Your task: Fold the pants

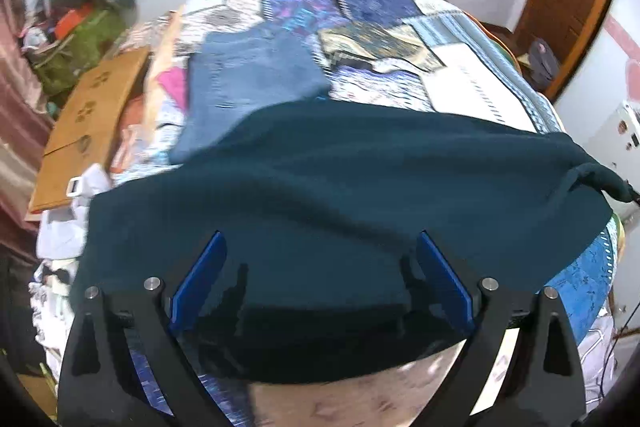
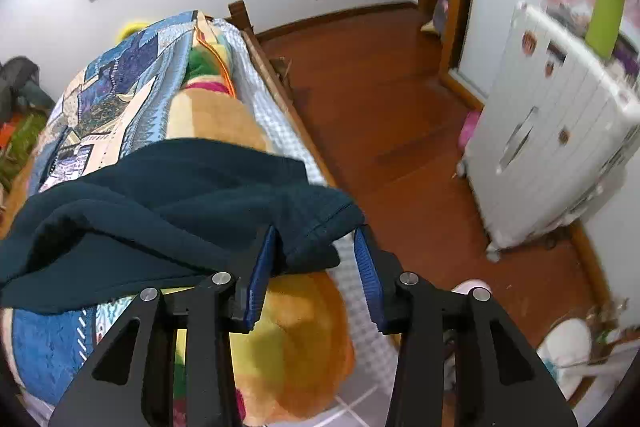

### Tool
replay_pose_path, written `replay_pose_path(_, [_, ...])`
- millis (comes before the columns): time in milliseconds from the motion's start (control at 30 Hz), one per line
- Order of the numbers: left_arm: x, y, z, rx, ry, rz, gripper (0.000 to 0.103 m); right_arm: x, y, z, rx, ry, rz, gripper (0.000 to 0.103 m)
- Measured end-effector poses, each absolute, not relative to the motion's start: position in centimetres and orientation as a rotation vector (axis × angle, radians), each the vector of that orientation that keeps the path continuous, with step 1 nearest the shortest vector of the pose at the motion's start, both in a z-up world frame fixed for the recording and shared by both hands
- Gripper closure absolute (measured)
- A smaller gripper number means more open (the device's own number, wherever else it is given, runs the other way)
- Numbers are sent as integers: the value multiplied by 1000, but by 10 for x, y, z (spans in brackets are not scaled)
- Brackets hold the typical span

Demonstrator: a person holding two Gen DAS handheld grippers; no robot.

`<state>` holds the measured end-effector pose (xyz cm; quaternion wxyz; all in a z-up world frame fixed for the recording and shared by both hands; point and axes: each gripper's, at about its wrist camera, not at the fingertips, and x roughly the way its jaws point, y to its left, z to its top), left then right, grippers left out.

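Letting go: right gripper (image 2: pixel 316 267) spread around pants (image 2: pixel 180 211) corner at frame centre, left gripper (image 1: pixel 320 279) wide; smooth the fold flat.

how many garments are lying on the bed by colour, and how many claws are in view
Dark teal soft fabric pants: 1
Light blue denim garment, folded on the patchwork quilt: 1
Claws, black with blue pads: 2, the left claw and the right claw
Total: 4

Dark teal pants (image 1: pixel 344 179) — blue patchwork quilt (image 1: pixel 360 11) — blue-padded black tools.
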<state>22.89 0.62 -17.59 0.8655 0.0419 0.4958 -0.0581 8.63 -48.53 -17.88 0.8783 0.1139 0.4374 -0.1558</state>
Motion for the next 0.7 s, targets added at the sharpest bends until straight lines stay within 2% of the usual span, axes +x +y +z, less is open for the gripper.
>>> replay_pose_path(100, [218,27,-167,90,1017,-92,7,87,-471,-154,188,840,-317,53])
replay_pose_path(167, [209,38,-165,100,1010,-80,7,86,-455,-137,197,783,-263,40])
replay_pose_path(233, [200,44,-167,112,1015,-80,7,88,-433,-124,200,748,-183,36])
replay_pose_path(400, [183,47,-185,148,1053,-111,7,101,-366,-122,203,757,42,36])
replay_pose_path(700, [184,28,-212,240,1060,-132,5,145,-291,-186,276,930,220,36])
